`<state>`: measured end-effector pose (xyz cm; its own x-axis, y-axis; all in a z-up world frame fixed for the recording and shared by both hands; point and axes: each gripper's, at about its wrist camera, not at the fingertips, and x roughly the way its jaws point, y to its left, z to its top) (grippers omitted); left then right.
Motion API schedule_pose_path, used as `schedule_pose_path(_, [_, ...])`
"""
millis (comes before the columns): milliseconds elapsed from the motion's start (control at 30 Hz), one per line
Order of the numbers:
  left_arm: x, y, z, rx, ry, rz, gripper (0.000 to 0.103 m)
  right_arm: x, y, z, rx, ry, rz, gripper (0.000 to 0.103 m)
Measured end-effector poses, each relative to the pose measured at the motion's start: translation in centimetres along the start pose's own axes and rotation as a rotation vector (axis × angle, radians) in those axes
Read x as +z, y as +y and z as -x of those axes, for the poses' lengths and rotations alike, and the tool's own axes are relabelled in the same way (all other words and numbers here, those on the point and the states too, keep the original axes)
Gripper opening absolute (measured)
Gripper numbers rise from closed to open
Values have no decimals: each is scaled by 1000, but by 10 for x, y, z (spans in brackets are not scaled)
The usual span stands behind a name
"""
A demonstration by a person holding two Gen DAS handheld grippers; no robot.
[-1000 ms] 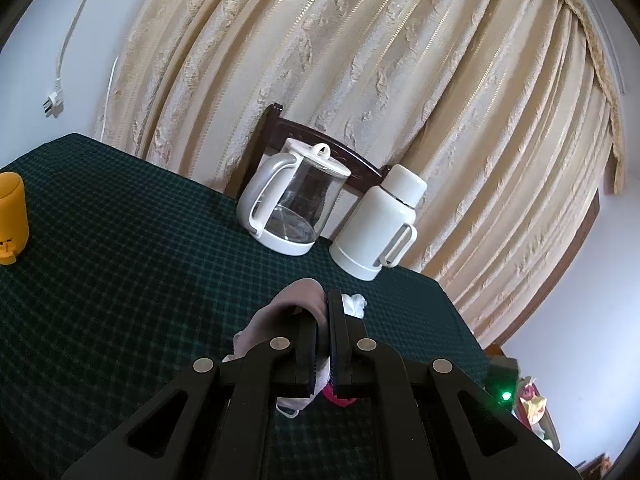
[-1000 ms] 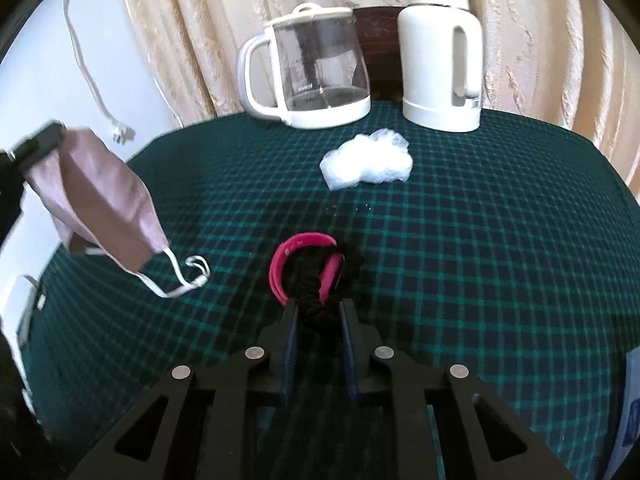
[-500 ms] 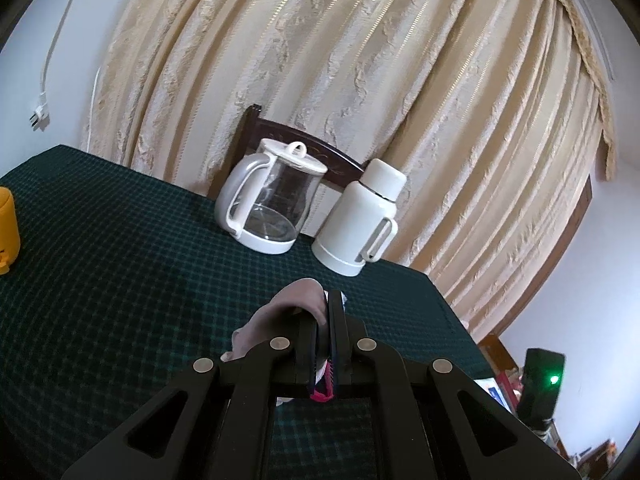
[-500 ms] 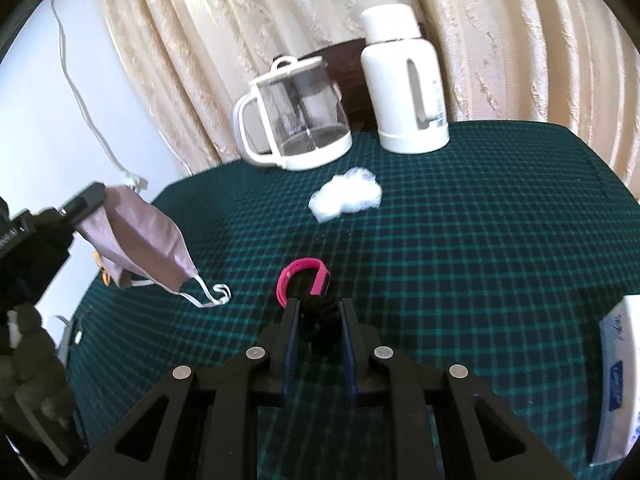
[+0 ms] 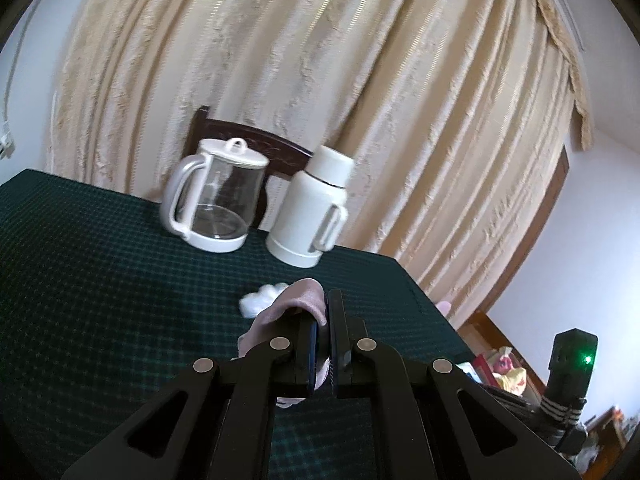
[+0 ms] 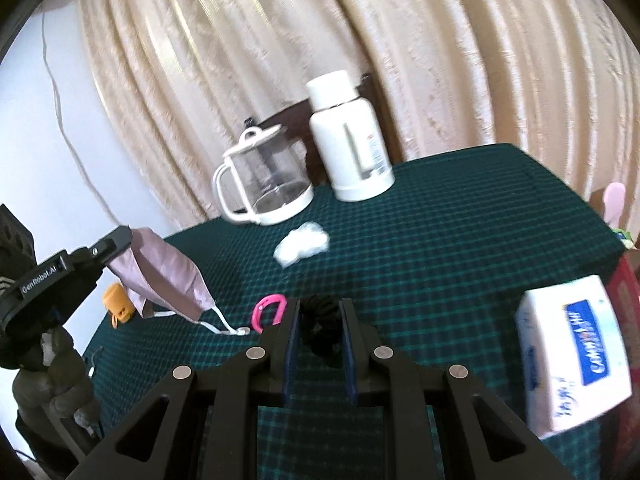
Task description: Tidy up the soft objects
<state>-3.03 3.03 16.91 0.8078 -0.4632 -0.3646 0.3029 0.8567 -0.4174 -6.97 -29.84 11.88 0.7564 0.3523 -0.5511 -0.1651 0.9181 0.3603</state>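
Note:
My left gripper [image 5: 323, 312] is shut on a pink face mask [image 5: 292, 304] and holds it above the green checked table. The mask [image 6: 164, 276] hangs from that gripper [image 6: 120, 240] at the left of the right wrist view, its white ear loop dangling. My right gripper [image 6: 320, 312] is shut on a black scrunchie [image 6: 320, 320], lifted off the table. A pink band [image 6: 269, 311] lies on the cloth just left of it. A white crumpled plastic cap [image 6: 302, 243] lies further back; it also shows in the left wrist view [image 5: 260, 300].
A glass kettle [image 6: 262, 188] and a white thermos [image 6: 350, 148] stand at the table's back edge before a chair and curtain. A tissue pack [image 6: 572, 364] lies at the right edge. An orange cup [image 6: 118, 300] stands at the left.
Both grippers have risen and pulled back from the table. The scrunchie has come up off the pink band, which stays on the cloth. The tissue pack has come into view.

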Motion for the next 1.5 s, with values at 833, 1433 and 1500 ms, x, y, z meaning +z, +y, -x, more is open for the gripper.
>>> schedule_pose_path(833, [-17, -158, -33, -228, 81, -183, 4, -19, -138, 151, -277, -284, -241, 20])
schedule_pose_path(1433, [-33, -264, -48, -391, 133, -281, 4, -58, -219, 190, -491, -288, -379, 40])
schedule_pose_path(1500, [-36, -272, -51, -405, 145, -283, 4, -63, -223, 193, -513, -294, -388, 52])
